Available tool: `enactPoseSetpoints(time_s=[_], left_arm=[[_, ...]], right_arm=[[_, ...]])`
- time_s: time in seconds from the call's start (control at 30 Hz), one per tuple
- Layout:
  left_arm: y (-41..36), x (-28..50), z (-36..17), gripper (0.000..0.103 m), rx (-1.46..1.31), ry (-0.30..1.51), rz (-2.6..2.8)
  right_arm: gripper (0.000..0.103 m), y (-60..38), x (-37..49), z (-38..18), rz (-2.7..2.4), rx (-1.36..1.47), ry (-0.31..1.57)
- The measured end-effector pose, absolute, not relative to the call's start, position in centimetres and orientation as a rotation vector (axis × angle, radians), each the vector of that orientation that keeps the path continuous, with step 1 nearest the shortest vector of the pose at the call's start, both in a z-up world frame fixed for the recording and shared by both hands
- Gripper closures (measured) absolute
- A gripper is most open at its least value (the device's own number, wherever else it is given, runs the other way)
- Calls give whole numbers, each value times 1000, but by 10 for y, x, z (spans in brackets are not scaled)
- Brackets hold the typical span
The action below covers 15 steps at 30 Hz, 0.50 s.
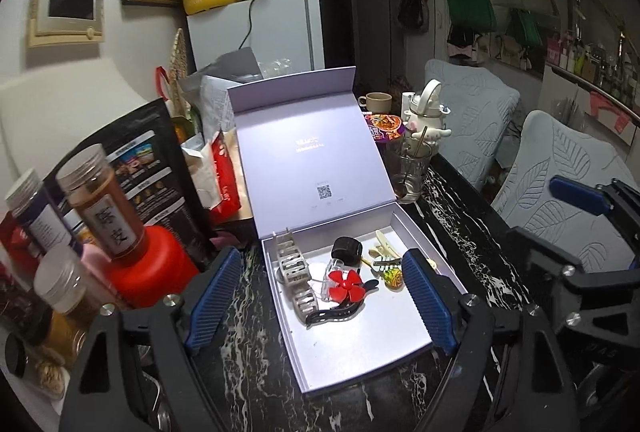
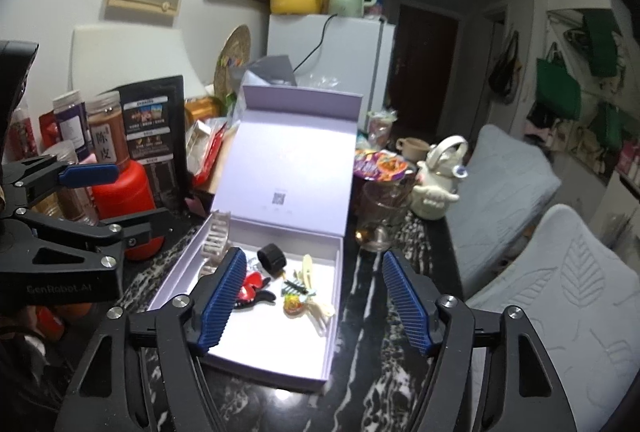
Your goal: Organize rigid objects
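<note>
On the black marbled tabletop (image 1: pixel 248 360), an open lilac box (image 1: pixel 360 360) holds a red flower clip (image 1: pixel 347 282), black-capped bottle (image 1: pixel 345 252), clear chain-link clip (image 1: pixel 294 266), lollipop (image 1: pixel 393 278) and cream hair clip (image 1: pixel 385 244). Left tongs (image 1: pixel 320 300) gape apart above it, empty. Right tongs (image 2: pixel 314 306) likewise spread, gripping nothing.

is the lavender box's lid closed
No, the lid stands raised behind the open box, so the red flower clip and black cap inside are in plain view.
</note>
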State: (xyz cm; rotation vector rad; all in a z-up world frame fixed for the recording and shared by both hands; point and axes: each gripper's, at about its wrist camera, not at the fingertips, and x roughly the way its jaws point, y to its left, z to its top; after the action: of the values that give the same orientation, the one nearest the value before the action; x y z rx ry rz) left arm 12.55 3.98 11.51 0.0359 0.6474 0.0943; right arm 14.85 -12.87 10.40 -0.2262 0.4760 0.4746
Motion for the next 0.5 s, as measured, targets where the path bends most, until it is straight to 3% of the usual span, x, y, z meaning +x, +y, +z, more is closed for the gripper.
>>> enactPoseSetpoints(time_s=[0.13,0.5], left_arm=[[37,108,118,4,50,614,125],[26,60,117,3,64,573,114]], right_arm=[[18,-138,133,108,449,-213,462],[12,-155,91,99,398,-191,470]])
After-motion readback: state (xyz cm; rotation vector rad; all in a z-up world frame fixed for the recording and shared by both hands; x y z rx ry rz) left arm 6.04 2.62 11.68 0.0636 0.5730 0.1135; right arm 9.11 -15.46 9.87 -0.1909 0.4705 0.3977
